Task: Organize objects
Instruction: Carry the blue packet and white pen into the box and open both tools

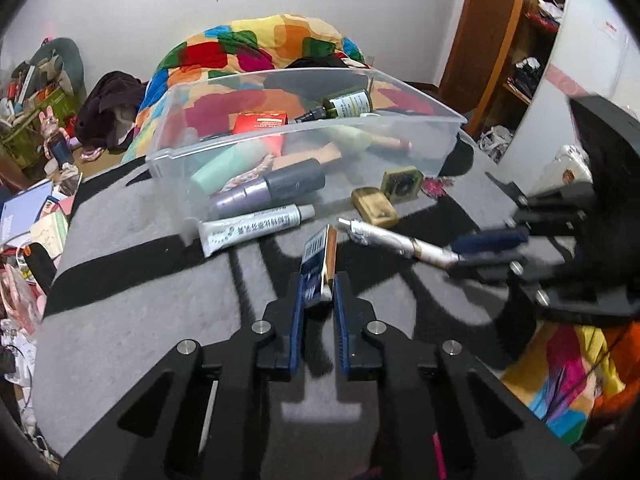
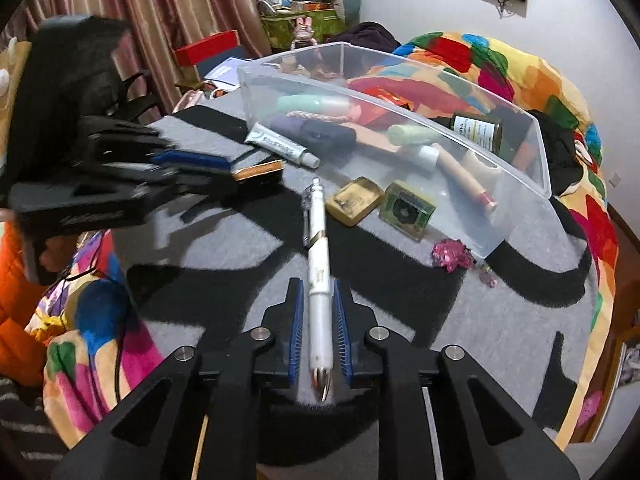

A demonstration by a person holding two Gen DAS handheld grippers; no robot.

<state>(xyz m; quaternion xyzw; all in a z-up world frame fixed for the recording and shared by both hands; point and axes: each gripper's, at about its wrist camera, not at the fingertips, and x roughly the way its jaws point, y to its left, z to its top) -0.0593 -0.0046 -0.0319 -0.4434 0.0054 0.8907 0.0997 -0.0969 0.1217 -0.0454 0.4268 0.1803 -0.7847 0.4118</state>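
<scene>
My left gripper (image 1: 319,282) is shut on a small flat blue-and-brown box (image 1: 319,260) held above the grey rug; it also shows in the right wrist view (image 2: 258,171). My right gripper (image 2: 317,284) is shut on a white pen (image 2: 319,248), which also shows in the left wrist view (image 1: 394,242). The clear plastic bin (image 1: 224,148) stands ahead with bottles and tubes inside. A silver tube (image 1: 256,227), a gold tin (image 1: 374,206) and a green square case (image 1: 401,183) lie in front of it.
A pink crumpled wrapper (image 2: 450,254) lies on the rug by the bin's corner. A colourful blanket (image 1: 256,46) sits behind the bin. Clutter fills the floor at the left (image 1: 36,128); a wooden shelf (image 1: 520,40) stands at the right.
</scene>
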